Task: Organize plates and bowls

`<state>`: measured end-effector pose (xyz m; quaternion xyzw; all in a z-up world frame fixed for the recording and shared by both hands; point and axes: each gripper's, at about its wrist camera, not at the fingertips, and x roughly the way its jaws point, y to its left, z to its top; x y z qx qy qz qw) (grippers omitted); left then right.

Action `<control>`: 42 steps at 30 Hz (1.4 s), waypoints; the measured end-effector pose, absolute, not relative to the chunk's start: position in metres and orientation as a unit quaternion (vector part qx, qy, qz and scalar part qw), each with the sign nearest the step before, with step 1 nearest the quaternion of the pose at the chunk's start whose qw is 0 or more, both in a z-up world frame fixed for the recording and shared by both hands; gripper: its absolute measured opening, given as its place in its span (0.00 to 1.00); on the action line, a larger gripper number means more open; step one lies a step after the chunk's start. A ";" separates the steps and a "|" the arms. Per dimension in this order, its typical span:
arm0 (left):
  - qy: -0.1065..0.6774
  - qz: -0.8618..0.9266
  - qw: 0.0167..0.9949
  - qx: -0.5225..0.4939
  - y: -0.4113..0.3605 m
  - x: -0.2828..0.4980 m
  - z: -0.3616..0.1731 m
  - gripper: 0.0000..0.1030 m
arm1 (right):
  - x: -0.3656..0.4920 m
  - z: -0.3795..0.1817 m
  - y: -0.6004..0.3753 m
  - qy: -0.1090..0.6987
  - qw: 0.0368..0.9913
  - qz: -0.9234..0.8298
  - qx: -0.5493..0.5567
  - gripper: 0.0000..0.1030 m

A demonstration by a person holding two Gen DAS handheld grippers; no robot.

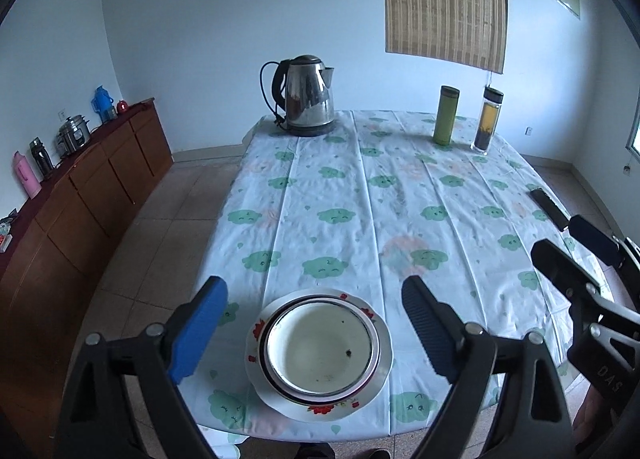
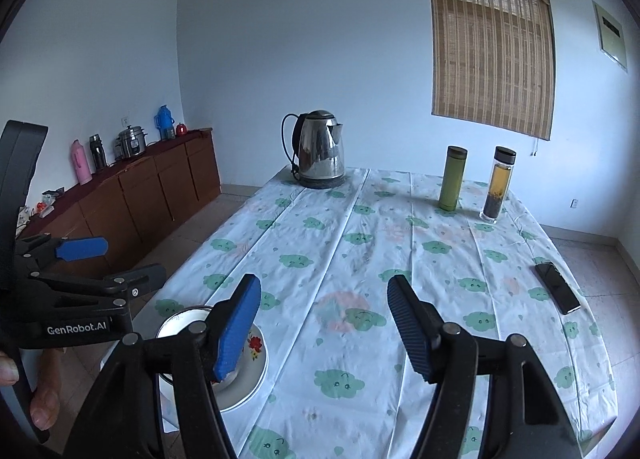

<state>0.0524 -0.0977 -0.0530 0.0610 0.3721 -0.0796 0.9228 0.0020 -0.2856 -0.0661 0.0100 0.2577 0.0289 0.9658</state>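
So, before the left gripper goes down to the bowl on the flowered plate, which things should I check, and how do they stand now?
1. Left gripper open wide enough for the bowl: ok.
2. Bowl sits centred in the plate: ok.
3. Left gripper lined up over the bowl: ok, the bowl shows between its fingers.
4. Right gripper open, holding nothing and off to the side: ok.
5. Bowl clean: not ok, dark specks inside.
6. Plate's distance from the table edge: cannot tell, it looks near.
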 end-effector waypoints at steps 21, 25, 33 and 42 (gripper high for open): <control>0.376 -0.088 0.921 0.057 -0.103 0.049 -0.053 0.88 | -0.005 -0.060 -0.287 0.252 0.967 0.028 0.014 0.66; 0.379 -0.086 0.920 0.056 -0.103 0.049 -0.053 0.88 | -0.004 -0.060 -0.287 0.255 0.966 0.029 0.013 0.66; 0.384 -0.079 0.919 0.052 -0.100 0.052 -0.054 0.88 | -0.002 -0.062 -0.284 0.258 0.966 0.034 0.011 0.66; 0.383 -0.079 0.919 0.052 -0.099 0.052 -0.054 0.88 | -0.001 -0.061 -0.284 0.255 0.966 0.036 0.008 0.66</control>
